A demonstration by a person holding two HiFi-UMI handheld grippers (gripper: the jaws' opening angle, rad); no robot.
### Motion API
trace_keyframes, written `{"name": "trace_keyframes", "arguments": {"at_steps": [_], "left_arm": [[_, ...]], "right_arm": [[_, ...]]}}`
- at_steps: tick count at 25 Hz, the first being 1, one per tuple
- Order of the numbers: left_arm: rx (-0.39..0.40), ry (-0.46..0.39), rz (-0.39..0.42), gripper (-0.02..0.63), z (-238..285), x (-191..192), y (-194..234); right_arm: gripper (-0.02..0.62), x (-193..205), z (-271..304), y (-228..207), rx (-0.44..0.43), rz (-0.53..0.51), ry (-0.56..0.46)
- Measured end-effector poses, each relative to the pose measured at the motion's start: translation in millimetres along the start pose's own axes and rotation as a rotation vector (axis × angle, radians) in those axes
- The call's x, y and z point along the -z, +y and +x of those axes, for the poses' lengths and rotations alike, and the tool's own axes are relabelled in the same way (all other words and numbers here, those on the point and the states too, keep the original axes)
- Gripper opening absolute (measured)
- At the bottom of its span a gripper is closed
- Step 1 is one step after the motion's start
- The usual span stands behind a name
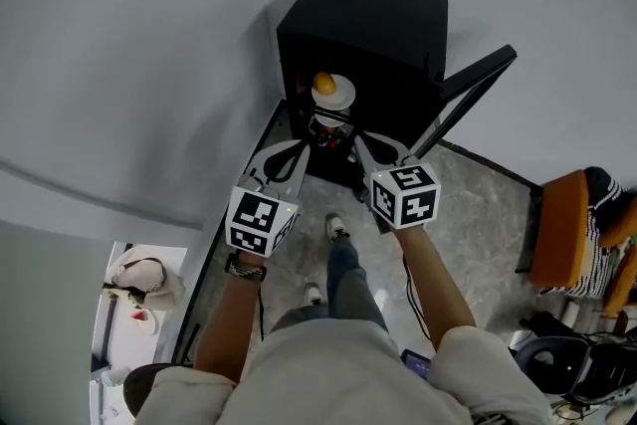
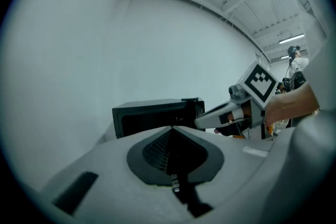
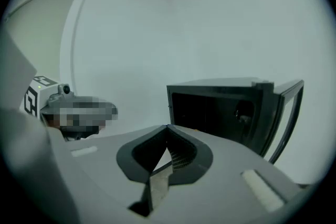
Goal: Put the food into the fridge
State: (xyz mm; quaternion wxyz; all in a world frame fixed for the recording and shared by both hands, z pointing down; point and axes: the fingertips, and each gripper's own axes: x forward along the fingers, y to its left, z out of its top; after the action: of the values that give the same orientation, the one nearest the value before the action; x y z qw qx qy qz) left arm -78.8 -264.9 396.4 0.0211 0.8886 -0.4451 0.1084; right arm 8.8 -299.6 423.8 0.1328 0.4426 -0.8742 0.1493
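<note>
A small black box-shaped fridge [image 1: 363, 20] stands on the speckled grey stone floor [image 1: 478, 214] against a plain white wall [image 1: 149, 45]. Its door [image 1: 478, 80] is swung wide to the right in the head view. In the open front sits a white round dish [image 1: 333, 97] with an orange ball-shaped piece of food [image 1: 323, 82] on top. Something dark with a red patch lies just below the dish, too small to make out.

The left gripper [image 1: 302, 150] and the right gripper [image 1: 356, 142] are held side by side, both pointing at the opening with their tips near the dish but apart from it. In the left gripper view the jaws of the left gripper [image 2: 170, 127] are closed tip to tip, with nothing between them. The fridge [image 2: 155, 115] lies beyond, and the right gripper [image 2: 231, 115] is off to the side. In the right gripper view the jaws of the right gripper [image 3: 168, 126] are likewise closed. A pale sliver shows low in the slot between them, and I cannot tell what it is. The dark fridge [image 3: 220, 110] interior and the door [image 3: 286, 107] are ahead.

An orange chair [image 1: 562, 224] stands well apart at the right edge of the head view
</note>
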Motion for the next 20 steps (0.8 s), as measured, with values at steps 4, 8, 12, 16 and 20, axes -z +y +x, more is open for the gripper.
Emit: {"name": "trace_keyframes", "arguments": {"at_steps": [4,8,12,16,20], "left_arm": [[0.023,-0.022,0.074,-0.003,-4.6,-21.8,-16.8],[0.046,-0.059,0.133,-0.003,-13.3,-49.1,-37.1],[0.050,-0.097,0.161,-0.003,-22.0,-74.1,-48.9],[0.038,-0.124,0.201,-0.003,-37.3,-99.3,-57.4],[0.027,-0.151,0.226,-0.003,-49.1,-115.8,-63.3]], "right_arm": [[0.006,-26.5,-37.5,2.7,0.044,-0.070,-0.073],[0.006,-53.7,-76.6,9.3,0.064,-0.132,-0.153],[0.006,-76.3,-110.7,13.4,0.077,-0.182,-0.209],[0.006,-96.2,-143.9,27.9,0.068,-0.227,-0.254],[0.006,-108.0,-166.3,38.9,0.051,-0.237,-0.281]]}}
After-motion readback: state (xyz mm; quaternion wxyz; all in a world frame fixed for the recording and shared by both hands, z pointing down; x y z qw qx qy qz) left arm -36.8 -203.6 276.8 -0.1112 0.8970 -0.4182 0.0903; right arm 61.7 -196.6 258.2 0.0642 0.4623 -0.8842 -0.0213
